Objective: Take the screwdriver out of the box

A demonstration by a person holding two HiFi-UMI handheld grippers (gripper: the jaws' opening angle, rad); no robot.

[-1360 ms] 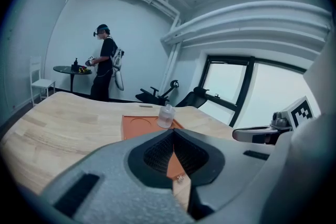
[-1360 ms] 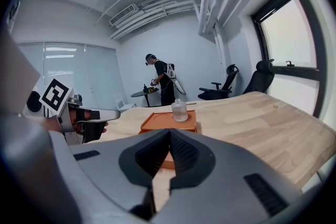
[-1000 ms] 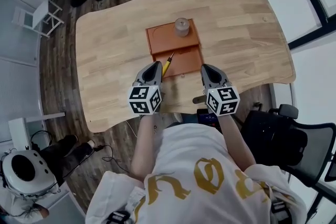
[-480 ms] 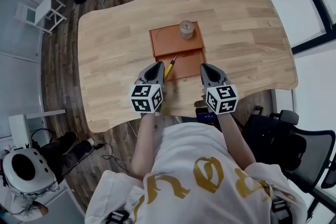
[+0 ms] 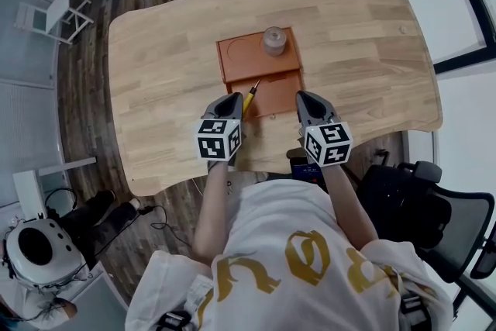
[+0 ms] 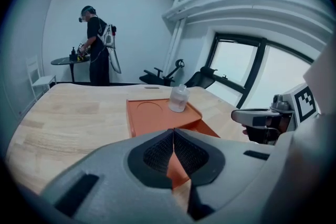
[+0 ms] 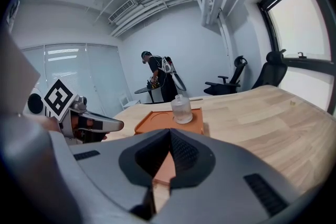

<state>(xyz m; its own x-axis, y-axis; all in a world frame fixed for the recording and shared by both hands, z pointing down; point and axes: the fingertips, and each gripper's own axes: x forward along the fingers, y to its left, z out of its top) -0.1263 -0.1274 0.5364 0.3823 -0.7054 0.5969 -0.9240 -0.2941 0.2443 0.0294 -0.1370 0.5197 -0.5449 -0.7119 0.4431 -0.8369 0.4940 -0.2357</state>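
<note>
An orange box (image 5: 260, 67) lies in the middle of the wooden table (image 5: 155, 89), with a small clear bottle (image 5: 273, 40) standing on its far part. A screwdriver (image 5: 250, 96) with a yellow handle lies slanted in the near compartment, just right of my left gripper's tip. My left gripper (image 5: 229, 106) hovers at the box's near left corner, shut with nothing in it. My right gripper (image 5: 308, 105) is at the near right corner, also shut and empty. Both gripper views show the box (image 6: 152, 118) (image 7: 157, 119) and bottle (image 6: 178, 98) (image 7: 181, 108); the screwdriver is hidden there.
Black office chairs (image 5: 403, 198) stand right of the table. A person (image 6: 97, 44) works at a small round table (image 6: 68, 61) far behind. A white chair (image 5: 46, 15) stands at the far left. Bare tabletop spreads on both sides of the box.
My left gripper has sunk a little and tipped further down by the box's near left corner. The right one has shifted slightly. The screwdriver has stayed in the box.
</note>
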